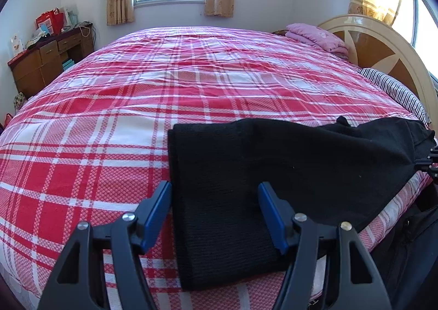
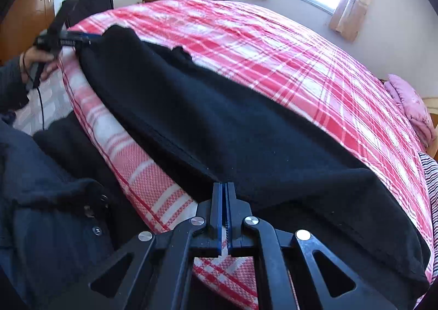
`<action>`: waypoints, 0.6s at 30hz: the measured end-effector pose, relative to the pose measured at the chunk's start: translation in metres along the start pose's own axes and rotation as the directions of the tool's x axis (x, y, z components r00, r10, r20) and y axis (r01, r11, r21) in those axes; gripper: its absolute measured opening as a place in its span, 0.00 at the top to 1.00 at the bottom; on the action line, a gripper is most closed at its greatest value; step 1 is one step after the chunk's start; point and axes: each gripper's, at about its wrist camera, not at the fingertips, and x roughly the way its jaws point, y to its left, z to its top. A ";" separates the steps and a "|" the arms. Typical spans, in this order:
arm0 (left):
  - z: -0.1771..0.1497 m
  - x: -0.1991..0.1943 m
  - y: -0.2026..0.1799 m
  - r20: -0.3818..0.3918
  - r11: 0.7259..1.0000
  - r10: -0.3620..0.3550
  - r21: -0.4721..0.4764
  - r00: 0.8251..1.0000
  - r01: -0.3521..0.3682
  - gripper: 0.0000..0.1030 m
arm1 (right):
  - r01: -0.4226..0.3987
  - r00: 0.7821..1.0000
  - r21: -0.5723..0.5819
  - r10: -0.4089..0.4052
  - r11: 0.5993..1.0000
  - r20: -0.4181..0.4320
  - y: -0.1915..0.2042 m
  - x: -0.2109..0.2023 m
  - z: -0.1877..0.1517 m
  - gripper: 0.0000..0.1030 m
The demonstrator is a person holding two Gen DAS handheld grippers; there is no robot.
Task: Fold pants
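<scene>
Fingers [image 1: 160,214] of the left gripper [image 1: 215,213] apart over black pants [image 1: 273,162]; right gripper [image 2: 225,206] clamped on the pants' edge, on the bed [image 1: 109,107].

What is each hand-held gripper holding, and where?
Right hand-held gripper pinches the pants' near edge. Left hand-held gripper is open, holding nothing.

Your left gripper [image 1: 215,200] is spread wide, blue pads [image 1: 157,211] well apart, angled down and forward. In the right wrist view your left hand [image 2: 38,59] wraps its handle at far left, dark sleeve behind it. Your right gripper [image 2: 225,195] is closed tight, blue pads [image 2: 219,208] pressed together with black cloth pinched at the tips, pointing forward.
</scene>
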 end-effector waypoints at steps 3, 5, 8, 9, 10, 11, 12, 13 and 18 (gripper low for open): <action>0.000 -0.003 -0.002 -0.002 1.000 0.008 0.016 1.000 -0.008 0.35 | -0.007 1.000 -0.004 0.007 1.000 -0.018 0.001 0.005 -0.001 0.99; 0.000 -0.005 -0.004 0.003 0.999 0.026 0.035 1.000 -0.026 0.35 | -0.005 1.000 -0.005 0.005 1.000 -0.029 0.002 0.005 -0.006 0.99; 0.000 -0.007 -0.006 0.002 0.998 0.034 0.057 0.999 -0.034 0.35 | -0.026 0.999 0.006 0.026 1.000 -0.025 0.003 0.001 -0.010 0.99; -0.001 -0.006 -0.007 -0.006 0.997 0.032 0.064 0.999 -0.032 0.35 | -0.036 0.998 0.000 0.036 0.999 -0.043 0.004 0.003 -0.012 0.99; -0.002 -0.005 -0.007 -0.016 0.997 0.032 0.072 0.999 -0.030 0.35 | -0.037 0.997 -0.016 0.036 0.999 -0.068 0.007 0.006 -0.014 0.98; -0.004 -0.004 -0.008 -0.031 0.996 0.033 0.083 0.999 -0.031 0.35 | -0.030 0.996 -0.036 0.027 0.999 -0.082 0.009 0.010 -0.016 0.98; -0.006 -0.003 -0.010 -0.039 0.994 0.045 0.102 0.998 -0.041 0.34 | -0.027 0.997 -0.044 0.023 0.999 -0.079 0.011 0.010 -0.016 0.98; -0.008 -0.004 -0.011 -0.040 0.993 0.048 0.110 0.998 -0.043 0.34 | -0.037 0.997 -0.033 0.035 0.999 -0.073 0.009 0.008 -0.015 0.98; -0.014 -0.009 -0.012 -0.059 0.986 0.060 0.160 0.996 -0.049 0.30 | -0.111 0.994 0.054 0.111 0.992 0.010 -0.011 -0.014 -0.005 0.98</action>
